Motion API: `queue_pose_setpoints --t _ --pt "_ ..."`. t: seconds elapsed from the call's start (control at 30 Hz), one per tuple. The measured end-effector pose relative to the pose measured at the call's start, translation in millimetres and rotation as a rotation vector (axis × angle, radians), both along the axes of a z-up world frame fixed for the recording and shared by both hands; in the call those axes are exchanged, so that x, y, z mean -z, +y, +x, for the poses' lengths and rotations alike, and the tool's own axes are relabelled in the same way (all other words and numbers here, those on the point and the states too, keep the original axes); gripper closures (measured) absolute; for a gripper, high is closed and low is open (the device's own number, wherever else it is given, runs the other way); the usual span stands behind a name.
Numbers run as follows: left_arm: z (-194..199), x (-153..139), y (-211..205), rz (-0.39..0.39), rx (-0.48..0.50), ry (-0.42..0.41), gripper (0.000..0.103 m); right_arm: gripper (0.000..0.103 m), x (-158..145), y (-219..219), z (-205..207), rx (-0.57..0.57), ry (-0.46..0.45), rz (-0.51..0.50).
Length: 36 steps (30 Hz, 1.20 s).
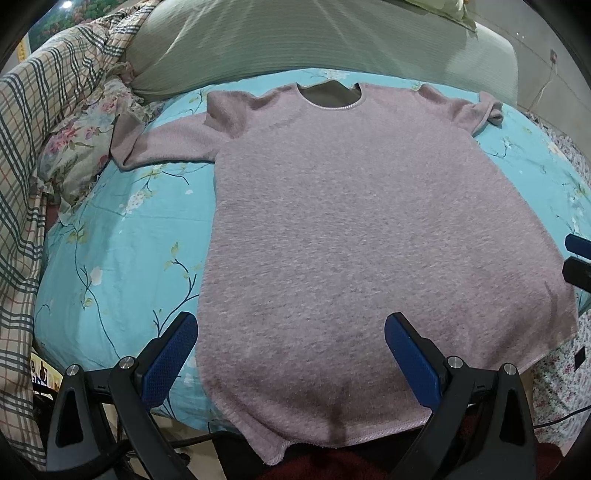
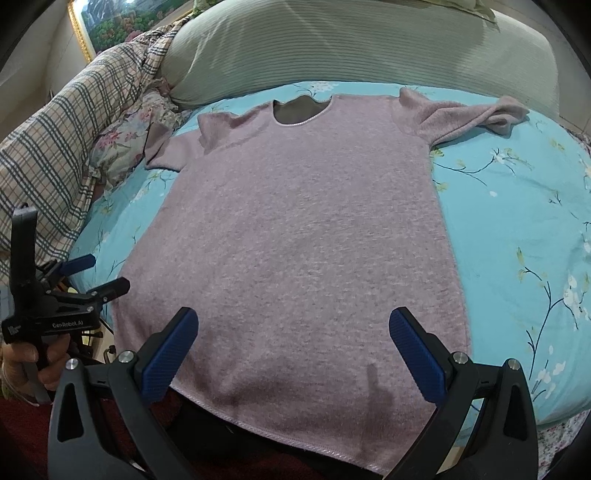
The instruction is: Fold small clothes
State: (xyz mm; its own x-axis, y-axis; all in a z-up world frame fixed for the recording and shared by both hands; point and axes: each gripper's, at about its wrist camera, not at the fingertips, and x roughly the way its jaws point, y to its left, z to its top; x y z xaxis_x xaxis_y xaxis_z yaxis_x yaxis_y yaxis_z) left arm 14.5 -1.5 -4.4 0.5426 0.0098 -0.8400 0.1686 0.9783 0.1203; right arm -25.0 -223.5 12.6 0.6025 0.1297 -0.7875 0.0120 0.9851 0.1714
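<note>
A: Surface noted: a bed, covered by a turquoise floral sheet (image 1: 122, 258). A ribbed green pillow (image 1: 295, 40) is set at the head, a plaid blanket (image 1: 44, 110) heaped along one side, a framed picture (image 2: 122, 18) hung behind.

B: Garment?

A: A pink fuzzy top (image 1: 351, 229) is laid flat mid-sheet, long axis run from hem, nearest the cameras, to neckline toward the pillow. Sleeves are spread sideways; one cuff is crumpled.

B: Fingers?

A: The left gripper (image 1: 290, 354) and right gripper (image 2: 293, 350) are both held spread wide over the hem, nothing grasped.
</note>
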Motion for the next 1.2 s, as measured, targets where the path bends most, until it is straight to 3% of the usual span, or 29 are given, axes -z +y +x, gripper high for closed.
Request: queue_pose_setpoints --t 0.3,0.6,0.77,0.83,0.9,1.03,1.1,1.2 --pt "20.3 12.7 -1.8 -0.012 -0.002 0.054 0.001 0.0 4.9 -24.6 15.9 0.044 -0.024 0.054" --pt "32.4 19.5 -13.2 -0.019 0.017 0.064 0.001 0.0 13.4 -27.9 21.0 0.047 0.004 0.068" --pt "40.2 20.1 -21.0 -0.031 0.053 0.063 0.001 0.002 6.8 -53.7 33.3 0.087 -0.033 0.1" --pt "46.5 18.6 -22.0 -0.031 0.054 0.057 0.001 0.008 -0.7 -75.9 46.7 0.126 -0.061 0.087" --pt "56.2 15.9 -20.6 -0.029 0.045 0.05 0.001 0.023 -8.3 -102.2 62.5 0.168 -0.092 0.094" --pt "72.1 12.7 -17.3 -0.033 0.027 0.044 0.001 0.029 -26.2 -166.7 98.0 0.27 -0.154 0.106" --pt "77.5 12.7 -18.9 -0.03 0.022 0.04 0.001 0.04 -34.6 -200.3 119.5 0.346 -0.166 0.099" --pt "85.3 16.5 -21.4 -0.013 0.018 0.047 0.001 0.042 -46.8 -251.0 149.8 0.432 -0.209 0.117"
